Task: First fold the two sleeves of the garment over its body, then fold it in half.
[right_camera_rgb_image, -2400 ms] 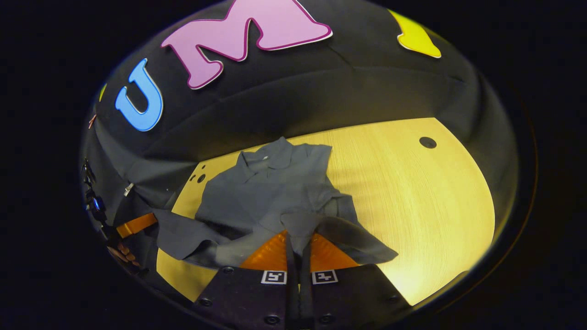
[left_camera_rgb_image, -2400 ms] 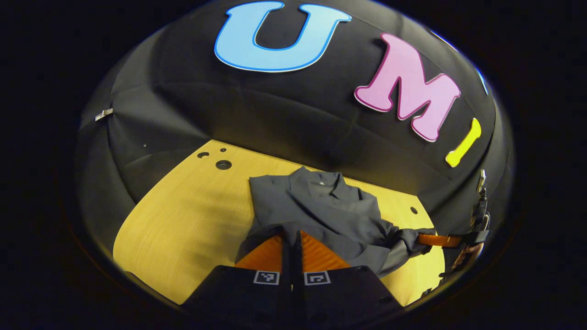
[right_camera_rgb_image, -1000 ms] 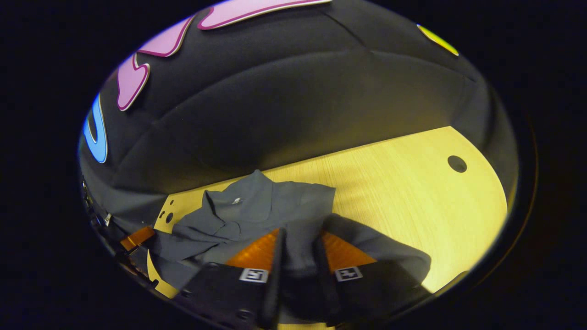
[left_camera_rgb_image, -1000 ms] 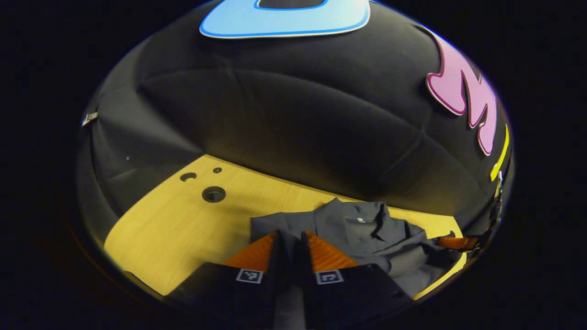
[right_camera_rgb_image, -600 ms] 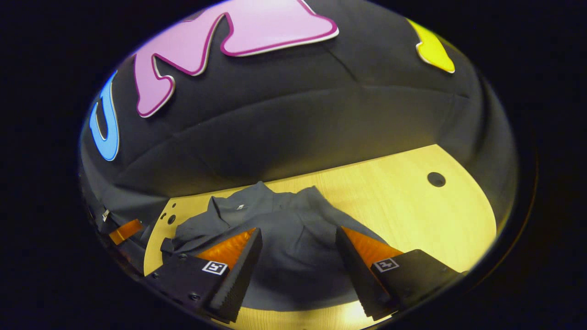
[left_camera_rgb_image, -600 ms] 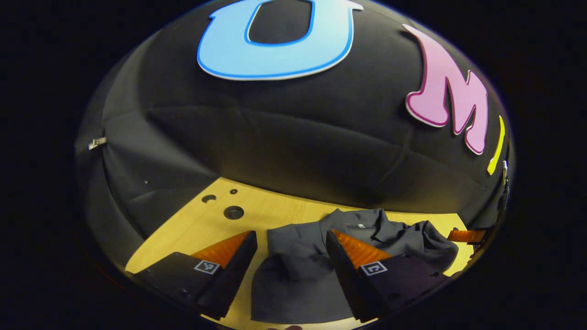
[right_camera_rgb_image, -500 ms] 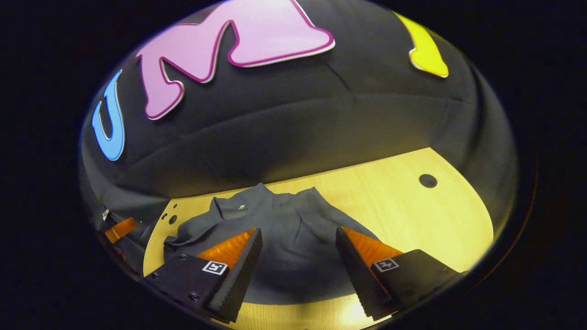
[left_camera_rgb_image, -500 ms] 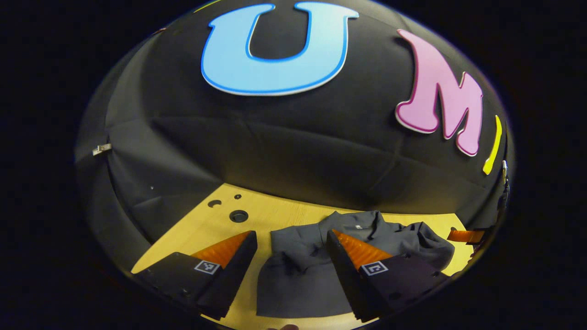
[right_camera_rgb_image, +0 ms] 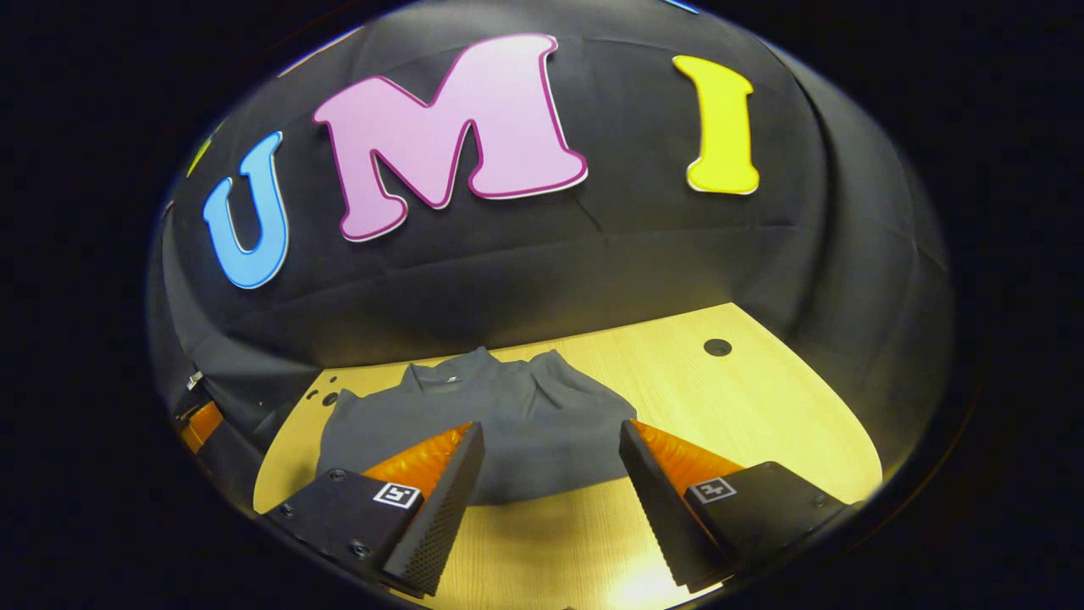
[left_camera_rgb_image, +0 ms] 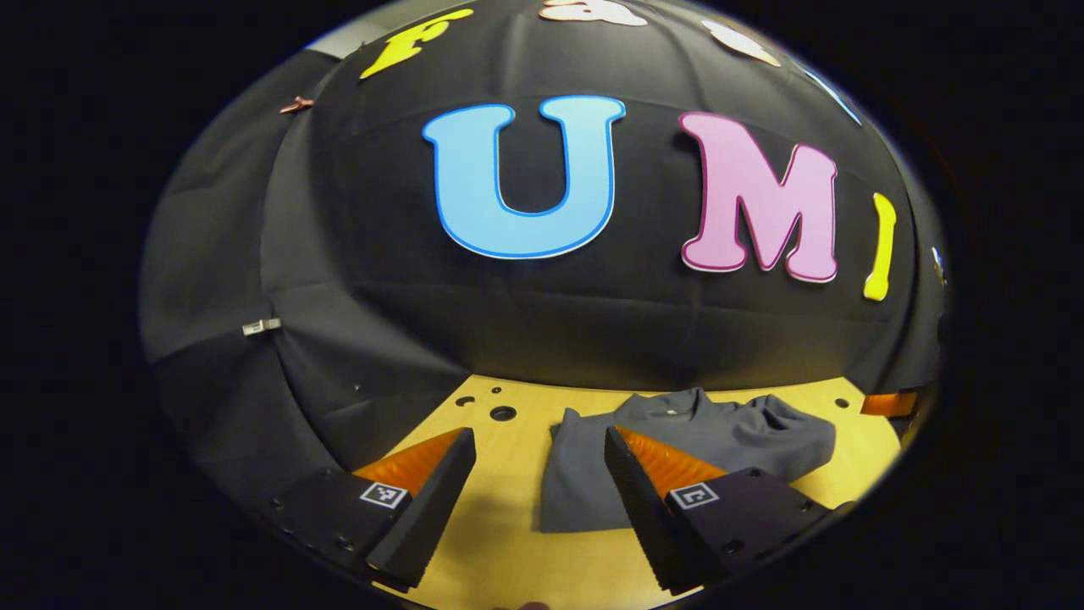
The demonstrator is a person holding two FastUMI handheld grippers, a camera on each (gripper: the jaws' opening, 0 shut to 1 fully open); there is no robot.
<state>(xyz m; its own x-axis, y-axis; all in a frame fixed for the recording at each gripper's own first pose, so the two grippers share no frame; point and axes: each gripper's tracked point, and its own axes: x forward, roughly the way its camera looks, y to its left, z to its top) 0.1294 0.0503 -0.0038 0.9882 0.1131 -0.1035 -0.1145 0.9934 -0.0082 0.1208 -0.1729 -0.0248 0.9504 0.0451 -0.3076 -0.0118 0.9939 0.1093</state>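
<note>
A dark grey collared shirt (left_camera_rgb_image: 720, 436) lies folded in a compact bundle on the wooden table (left_camera_rgb_image: 500, 542), collar toward the booth wall. In the right gripper view the same shirt (right_camera_rgb_image: 508, 415) sits just beyond my fingertips, its near hem forming a rounded edge. My left gripper (left_camera_rgb_image: 537, 500) stands open above the table, with the shirt's left edge showing between its fingers. My right gripper (right_camera_rgb_image: 550, 496) is open too, raised clear of the cloth, nothing between its fingers. An orange finger of the right gripper (left_camera_rgb_image: 889, 403) peeks in at the far right of the left gripper view.
The wooden table has small round holes near its back left corner (left_camera_rgb_image: 501, 413) and one at the right (right_camera_rgb_image: 717, 346). Black cloth walls close in behind the table. An orange finger of the left gripper (right_camera_rgb_image: 199, 421) shows at the left rim of the right gripper view.
Both grippers carried the shirt's lower edge toward the collar, then opened and let go. Since then they have drawn back and lifted, leaving the shirt folded on the table.
</note>
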